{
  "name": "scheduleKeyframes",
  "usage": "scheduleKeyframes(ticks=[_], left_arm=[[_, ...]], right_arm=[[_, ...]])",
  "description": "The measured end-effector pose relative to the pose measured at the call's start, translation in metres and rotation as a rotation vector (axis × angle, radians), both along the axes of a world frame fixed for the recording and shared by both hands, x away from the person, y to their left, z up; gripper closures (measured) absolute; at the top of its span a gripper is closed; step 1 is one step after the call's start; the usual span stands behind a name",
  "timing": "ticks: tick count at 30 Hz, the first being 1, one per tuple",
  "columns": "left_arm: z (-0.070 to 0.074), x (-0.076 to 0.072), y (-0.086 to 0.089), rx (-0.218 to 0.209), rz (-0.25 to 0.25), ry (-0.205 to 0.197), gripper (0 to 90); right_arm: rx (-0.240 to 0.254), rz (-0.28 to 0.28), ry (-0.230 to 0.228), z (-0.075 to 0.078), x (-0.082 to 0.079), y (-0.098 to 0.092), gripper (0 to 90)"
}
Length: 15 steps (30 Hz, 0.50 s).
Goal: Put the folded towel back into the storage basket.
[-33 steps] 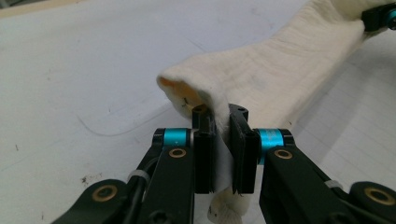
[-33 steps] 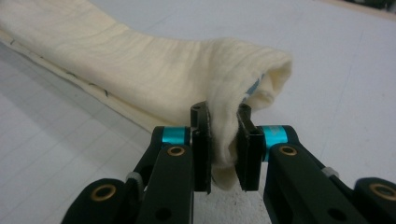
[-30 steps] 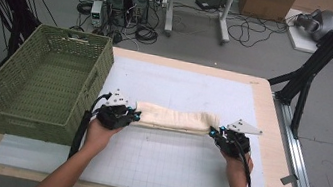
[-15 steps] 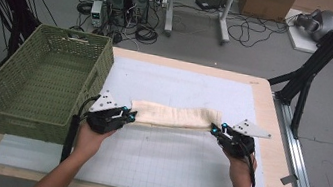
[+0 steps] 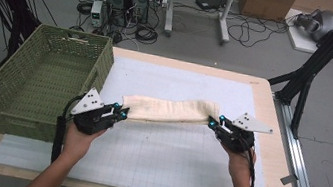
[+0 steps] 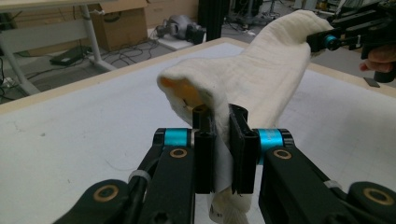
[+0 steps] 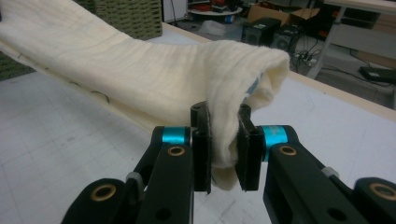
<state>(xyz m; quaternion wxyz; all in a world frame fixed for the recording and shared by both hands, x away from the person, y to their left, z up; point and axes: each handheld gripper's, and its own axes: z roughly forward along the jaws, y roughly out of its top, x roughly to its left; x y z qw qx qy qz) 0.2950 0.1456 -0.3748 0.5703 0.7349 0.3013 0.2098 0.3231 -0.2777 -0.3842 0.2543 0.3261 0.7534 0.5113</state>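
Above the white gridded mat [image 5: 165,154], folded cream cloth roll [image 5: 167,110] pinched at each end by left gripper [image 5: 123,113] and right gripper [image 5: 215,122], lifted slightly higher and shifted toward the green woven basket [image 5: 11,99], probably for placement inside.

Two forearms reach in toward the cream towel [image 5: 167,110]. The left gripper [image 5: 118,112] clamps the towel's left end, jaws pinched tight on it. The right gripper [image 5: 214,123] clamps its right end likewise, both held level.
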Motion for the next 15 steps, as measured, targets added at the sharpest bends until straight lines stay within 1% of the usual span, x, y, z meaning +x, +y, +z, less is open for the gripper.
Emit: scheduleKeyframes(ticks=[4,7,9,10,11,12,13,15], left_arm=[[0.006,-0.001,0.004,-0.018,0.002,-0.013,81.8],[0.01,-0.003,0.008,-0.035,0.002,-0.022,81.8],[0.012,-0.003,0.008,-0.037,0.002,-0.025,81.8],[0.013,-0.004,0.009,-0.041,0.003,-0.03,81.8],[0.015,-0.004,0.009,-0.043,0.004,-0.034,81.8],[0.018,-0.006,0.011,-0.044,0.005,-0.046,81.8],[0.018,-0.006,0.011,-0.044,0.005,-0.046,81.8],[0.021,-0.007,0.013,-0.048,0.011,-0.055,81.8]], right_arm=[[0.005,-0.003,-0.003,0.005,0.005,0.004,79.1],[0.021,-0.001,-0.008,0.012,0.014,0.008,79.2],[0.026,0.0,-0.01,0.014,0.017,0.009,79.2],[0.028,-0.003,-0.015,0.017,0.022,0.011,79.2],[0.028,-0.003,-0.015,0.017,0.022,0.011,79.2],[0.038,-0.006,-0.015,0.022,0.026,0.014,79.2],[0.041,-0.007,-0.012,0.024,0.028,0.016,79.1],[0.034,-0.006,-0.015,0.026,0.03,0.018,79.2]])
